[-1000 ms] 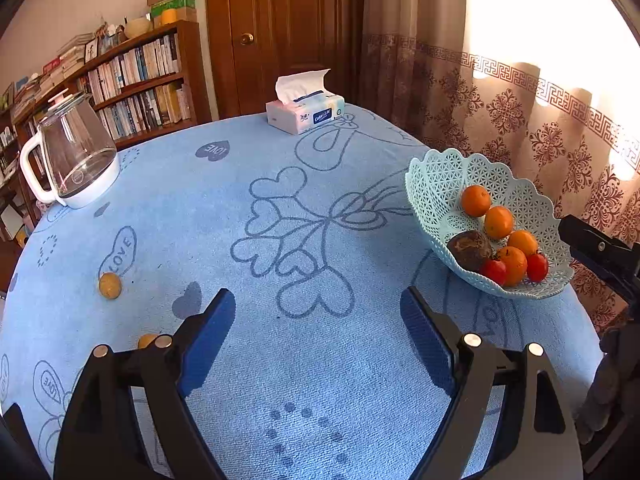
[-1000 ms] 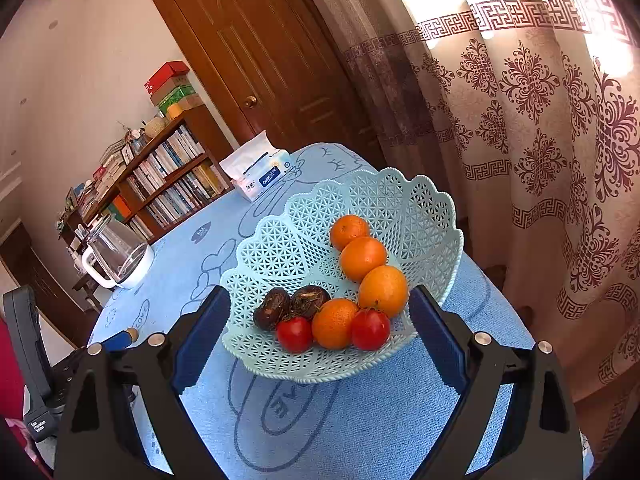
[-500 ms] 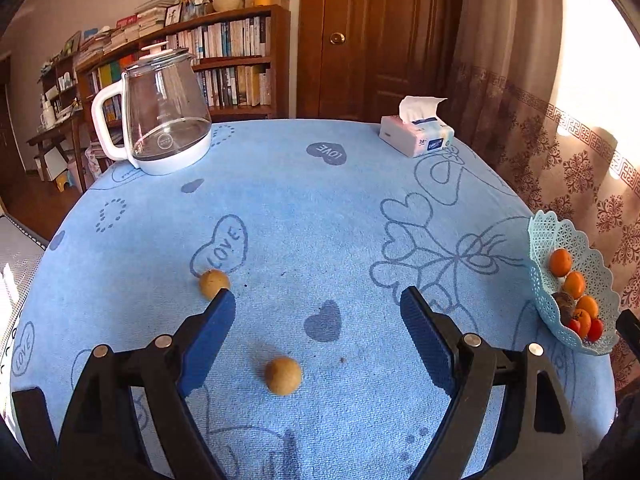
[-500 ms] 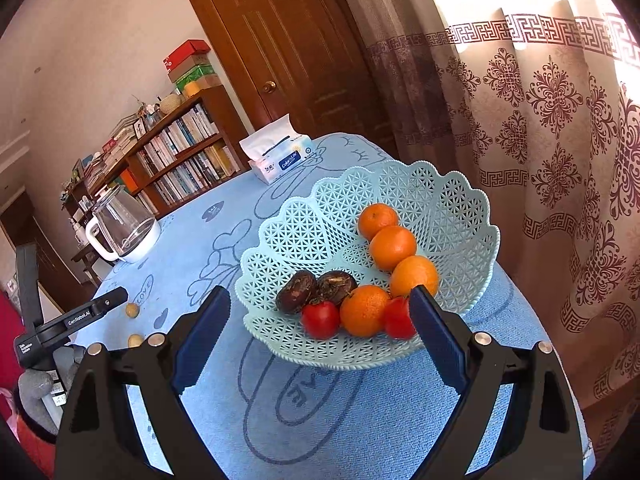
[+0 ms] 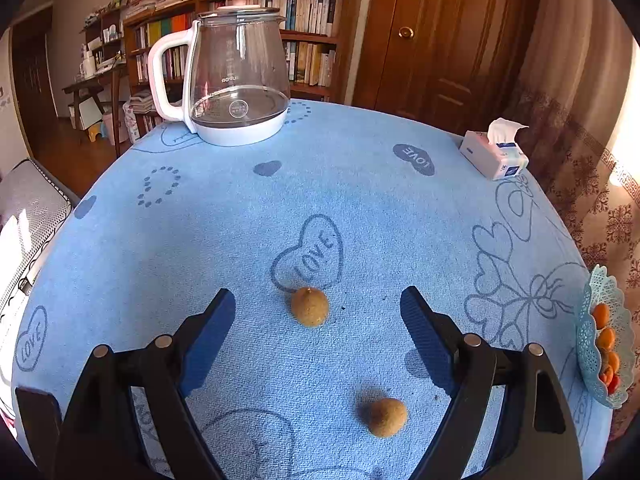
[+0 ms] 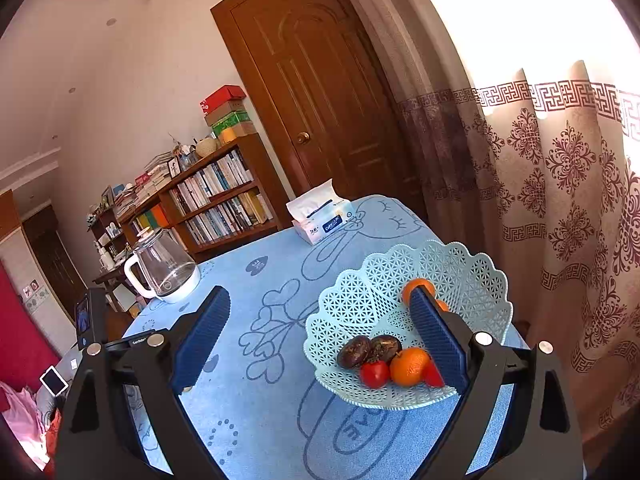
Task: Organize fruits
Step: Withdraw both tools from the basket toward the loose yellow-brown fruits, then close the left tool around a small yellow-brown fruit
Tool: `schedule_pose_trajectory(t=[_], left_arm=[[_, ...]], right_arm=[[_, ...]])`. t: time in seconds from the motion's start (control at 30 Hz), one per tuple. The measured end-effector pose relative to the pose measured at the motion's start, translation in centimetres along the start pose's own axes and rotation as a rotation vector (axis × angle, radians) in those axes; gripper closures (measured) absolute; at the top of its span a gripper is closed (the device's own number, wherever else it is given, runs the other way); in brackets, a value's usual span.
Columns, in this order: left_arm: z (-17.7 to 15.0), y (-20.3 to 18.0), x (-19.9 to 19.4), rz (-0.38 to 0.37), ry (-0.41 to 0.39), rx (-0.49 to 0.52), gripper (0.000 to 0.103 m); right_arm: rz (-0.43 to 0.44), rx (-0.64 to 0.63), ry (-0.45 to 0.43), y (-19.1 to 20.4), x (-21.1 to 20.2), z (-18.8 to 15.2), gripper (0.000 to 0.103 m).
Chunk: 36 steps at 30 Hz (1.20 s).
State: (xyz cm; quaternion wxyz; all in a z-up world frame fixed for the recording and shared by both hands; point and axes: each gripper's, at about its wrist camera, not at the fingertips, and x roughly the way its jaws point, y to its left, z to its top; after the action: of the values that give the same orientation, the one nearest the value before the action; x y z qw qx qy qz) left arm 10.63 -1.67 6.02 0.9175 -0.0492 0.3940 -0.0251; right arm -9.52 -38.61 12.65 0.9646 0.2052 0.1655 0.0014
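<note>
Hovering with jaws spread wide and empty, the left gripper (image 5: 318,312) frames one brown fruit (image 5: 309,306) ahead, while the right gripper (image 6: 320,312), likewise spread, apparently overlaps the basket (image 6: 472,272).

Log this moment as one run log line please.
left gripper: open, above two brown round fruits | right gripper: open, empty | teal lattice basket: holds fruit

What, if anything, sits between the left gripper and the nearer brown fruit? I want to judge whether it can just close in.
Nothing visible. The left gripper is open over bare blue tablecloth, and the nearer brown fruit lies alone between its fingers; the farther brown fruit lies apart, beyond it.
</note>
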Motion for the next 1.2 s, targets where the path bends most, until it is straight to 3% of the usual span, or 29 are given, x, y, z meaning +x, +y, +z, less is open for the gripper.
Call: schedule_pose_trajectory(t=[0.6,0.77,0.9,1.07,1.2], left_arm=[[0.8,1.5,3.2,-0.029,0.071,-0.063,0.019],[0.5,1.7,4.1,-0.033,0.084,-0.057,0.019],[0.3,1.8,4.6,-0.031,0.096,-0.053,0.025],[0.1,1.8,5.1,-0.032,0.102,-0.048,0.026],[-0.1,1.4,5.3,-0.04,0.104,-0.034,0.032]], right_arm=[[0.182,-0.136,0.122,10.3,5.9,-2.1,0.01],[0.201,-0.164,0.187,12.3,8.2,-4.3,0.01],[0.192,-0.198,0.249,13.3,9.7,-6.5,0.01],[0.186,-0.245,0.27,14.2,10.1,-8.1,0.01],[0.187,-0.253,0.289,14.3,10.4,-9.0,0.01]])
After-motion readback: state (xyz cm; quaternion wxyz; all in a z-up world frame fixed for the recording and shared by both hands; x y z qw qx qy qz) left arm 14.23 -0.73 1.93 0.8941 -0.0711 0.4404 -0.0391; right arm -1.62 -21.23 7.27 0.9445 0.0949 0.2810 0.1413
